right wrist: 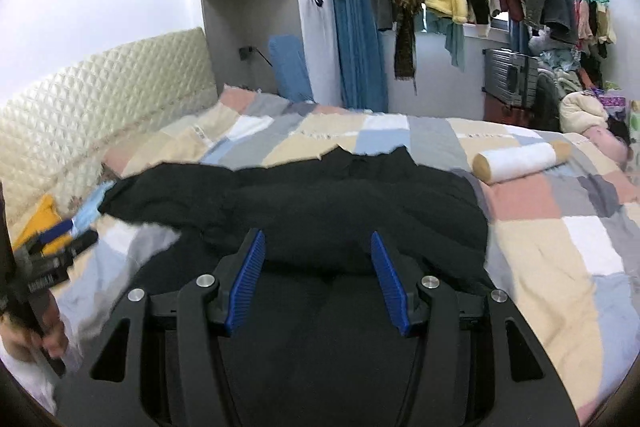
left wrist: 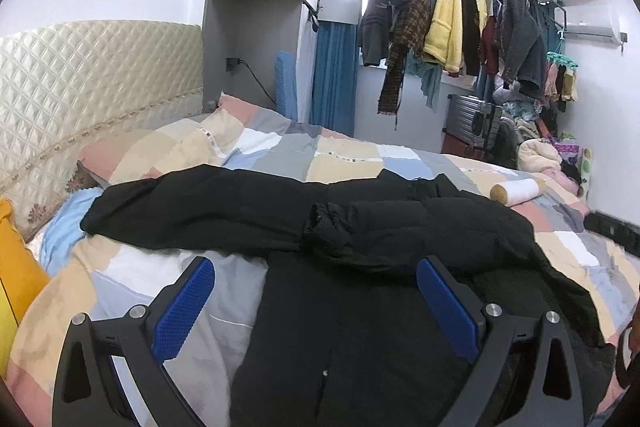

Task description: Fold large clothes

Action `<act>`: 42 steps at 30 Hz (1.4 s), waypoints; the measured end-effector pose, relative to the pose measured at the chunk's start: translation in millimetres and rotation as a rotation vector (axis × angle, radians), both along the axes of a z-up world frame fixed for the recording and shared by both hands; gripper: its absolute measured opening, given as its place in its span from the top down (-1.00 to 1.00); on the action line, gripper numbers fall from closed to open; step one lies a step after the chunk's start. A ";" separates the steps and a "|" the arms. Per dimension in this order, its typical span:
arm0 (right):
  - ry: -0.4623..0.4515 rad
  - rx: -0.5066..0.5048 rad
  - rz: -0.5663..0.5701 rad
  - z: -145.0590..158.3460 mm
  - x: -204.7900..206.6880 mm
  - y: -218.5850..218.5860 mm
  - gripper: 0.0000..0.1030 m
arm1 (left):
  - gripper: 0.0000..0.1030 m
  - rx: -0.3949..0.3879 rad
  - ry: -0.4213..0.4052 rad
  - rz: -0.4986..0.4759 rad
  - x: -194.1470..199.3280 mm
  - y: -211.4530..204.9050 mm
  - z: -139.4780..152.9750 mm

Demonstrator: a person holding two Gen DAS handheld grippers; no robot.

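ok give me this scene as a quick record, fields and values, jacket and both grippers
garment: black padded jacket, spread on the patchwork quilt
sleeves: one stretched toward the headboard, one folded across the body
left gripper: open, empty, above the jacket's near edge
right gripper: open, empty, over the jacket
nearby: white roll on the quilt, apart from the jacket
fold stage: early

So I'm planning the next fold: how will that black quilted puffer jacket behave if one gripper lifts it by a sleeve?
The black quilted puffer jacket will probably flop and drape, since it lies slumped over the patchwork quilt. Its puffy sleeve suggests it's light but bulky, and may spring back.
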State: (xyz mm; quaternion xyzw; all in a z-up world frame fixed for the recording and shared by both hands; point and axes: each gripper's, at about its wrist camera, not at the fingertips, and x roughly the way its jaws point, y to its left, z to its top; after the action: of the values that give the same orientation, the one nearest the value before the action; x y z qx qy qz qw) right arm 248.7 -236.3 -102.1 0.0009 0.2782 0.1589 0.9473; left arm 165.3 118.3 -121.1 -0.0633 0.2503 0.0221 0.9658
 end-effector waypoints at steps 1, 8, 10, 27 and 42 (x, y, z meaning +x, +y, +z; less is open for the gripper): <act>0.003 0.005 0.002 -1.1 -6.8 -4.5 -0.09 | -0.99 -0.005 -0.001 -0.005 -1.6 -1.4 0.9; -0.023 0.033 -0.017 4.3 -52.5 -27.3 -0.09 | -0.99 -0.012 -0.027 -0.010 -9.2 -9.8 8.6; -0.039 0.014 -0.019 6.5 -66.0 -31.1 -0.09 | -0.99 -0.025 -0.030 -0.021 -11.0 -11.3 9.7; -0.109 -0.005 -0.083 -0.4 -134.7 -60.4 -0.11 | -0.99 -0.054 -0.047 -0.037 -14.9 -15.2 14.0; -0.090 -0.003 -0.124 -25.8 -127.4 -72.8 -0.54 | -0.99 -0.198 0.057 0.004 7.0 31.5 29.3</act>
State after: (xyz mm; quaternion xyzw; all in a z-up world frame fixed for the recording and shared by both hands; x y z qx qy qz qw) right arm 121.3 -309.1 -127.9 0.0097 0.2347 0.0993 0.9669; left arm 172.3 149.8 -91.8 -0.1585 0.2783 0.0010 0.9473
